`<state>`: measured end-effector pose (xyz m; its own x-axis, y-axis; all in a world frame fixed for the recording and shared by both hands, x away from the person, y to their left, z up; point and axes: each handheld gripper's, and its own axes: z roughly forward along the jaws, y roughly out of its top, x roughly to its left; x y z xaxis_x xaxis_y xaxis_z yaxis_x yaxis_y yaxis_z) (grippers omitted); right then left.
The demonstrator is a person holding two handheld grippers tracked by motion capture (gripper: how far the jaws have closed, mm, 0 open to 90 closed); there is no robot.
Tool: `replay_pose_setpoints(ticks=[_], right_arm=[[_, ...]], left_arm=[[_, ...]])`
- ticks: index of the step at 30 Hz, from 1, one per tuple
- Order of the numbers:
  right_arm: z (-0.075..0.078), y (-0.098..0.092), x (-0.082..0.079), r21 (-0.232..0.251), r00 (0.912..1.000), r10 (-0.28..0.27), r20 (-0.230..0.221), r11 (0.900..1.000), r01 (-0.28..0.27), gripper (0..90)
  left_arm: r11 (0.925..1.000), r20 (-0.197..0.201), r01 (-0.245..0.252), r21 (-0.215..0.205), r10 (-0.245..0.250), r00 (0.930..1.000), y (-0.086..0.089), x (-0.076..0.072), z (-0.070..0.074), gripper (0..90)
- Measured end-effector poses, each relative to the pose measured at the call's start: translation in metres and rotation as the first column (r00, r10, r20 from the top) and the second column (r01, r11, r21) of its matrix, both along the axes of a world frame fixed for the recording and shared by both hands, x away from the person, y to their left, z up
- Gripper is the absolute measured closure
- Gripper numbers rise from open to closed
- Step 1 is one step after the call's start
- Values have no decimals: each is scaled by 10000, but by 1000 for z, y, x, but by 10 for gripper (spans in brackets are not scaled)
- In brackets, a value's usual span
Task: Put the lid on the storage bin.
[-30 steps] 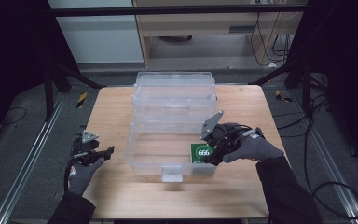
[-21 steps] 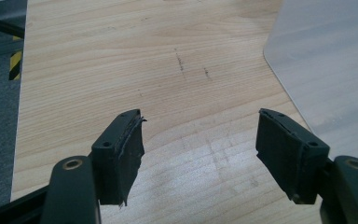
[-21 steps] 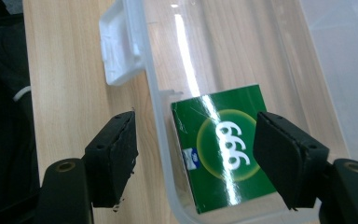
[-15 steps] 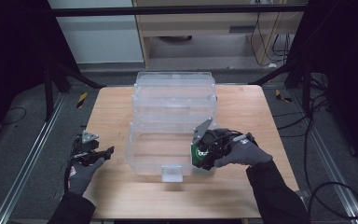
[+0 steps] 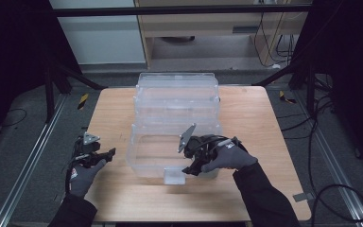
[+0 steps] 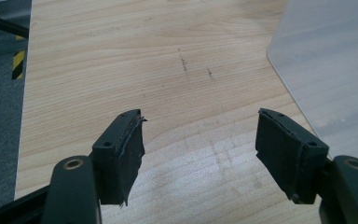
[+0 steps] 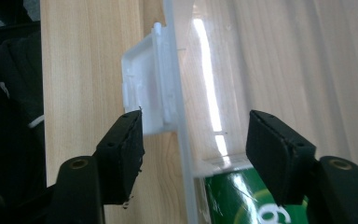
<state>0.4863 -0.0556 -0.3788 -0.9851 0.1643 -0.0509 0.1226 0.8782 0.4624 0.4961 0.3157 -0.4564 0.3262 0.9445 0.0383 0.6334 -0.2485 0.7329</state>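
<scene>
A clear plastic box (image 5: pixel 144 142) stands mid-table with its lid (image 5: pixel 177 92) laid open behind it. My right gripper (image 5: pixel 193 166) is at the box's front wall, just right of the white latch (image 5: pixel 174 177). In the right gripper view that gripper (image 7: pixel 196 119) straddles the thin front wall (image 7: pixel 184 154) beside the latch (image 7: pixel 144 98). Its jaws have just been closing, with the wall between them, and neither pad presses on it. A green labelled item (image 7: pixel 242 200) lies inside the box. My left gripper (image 5: pixel 108 155) hovers open and empty over the table (image 6: pixel 121 56), left of the box.
The wooden table (image 5: pixel 264 123) has bare room to the left, right and front of the box. A rounded corner of the box (image 6: pixel 326 60) shows in the left gripper view. Dark frame rails and cables (image 5: pixel 321 118) surround the table.
My right gripper has moved left and a little down along the box's front, toward the latch. The green item now lies behind the hand. The left gripper has stayed put.
</scene>
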Motion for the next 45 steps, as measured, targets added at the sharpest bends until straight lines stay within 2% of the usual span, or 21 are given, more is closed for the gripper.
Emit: replay_pose_setpoints(ticks=[4,14,17,20,26,35,41,45], right_arm=[[-7,6,0,-274,9996,46,-263,9996,-53,418],[-19,9,-2,-347,9982,-168,-574,9993,148,515],[-27,7,0,-310,9952,-383,-906,9989,356,553],[-28,5,0,-80,9954,-437,-847,9990,432,570],[-30,9,-3,-297,9945,-365,-981,9990,338,623],[-31,9,-4,-303,9934,-533,-1014,9983,505,623],[-32,9,-4,-147,9909,-775,-1102,9970,763,625],[-32,9,-4,-154,9907,-777,-1115,9970,765,625]], left_arm=[[10000,51,1,-7,-1,10000,0,-1,1,315],[10000,138,52,-8,-51,9999,0,-2,3,315],[10000,140,52,-18,-52,9999,0,-2,3,318],[10000,130,77,-16,-76,9999,0,-2,3,321],[9998,231,190,-49,-189,9996,-1,-3,6,328],[9986,718,499,-147,-487,9962,-2,-6,24,340],[9938,1198,1012,-467,-950,9882,-4,-8,44,355],[9843,1594,1719,-407,-1635,9736,-8,-8,62,372]])
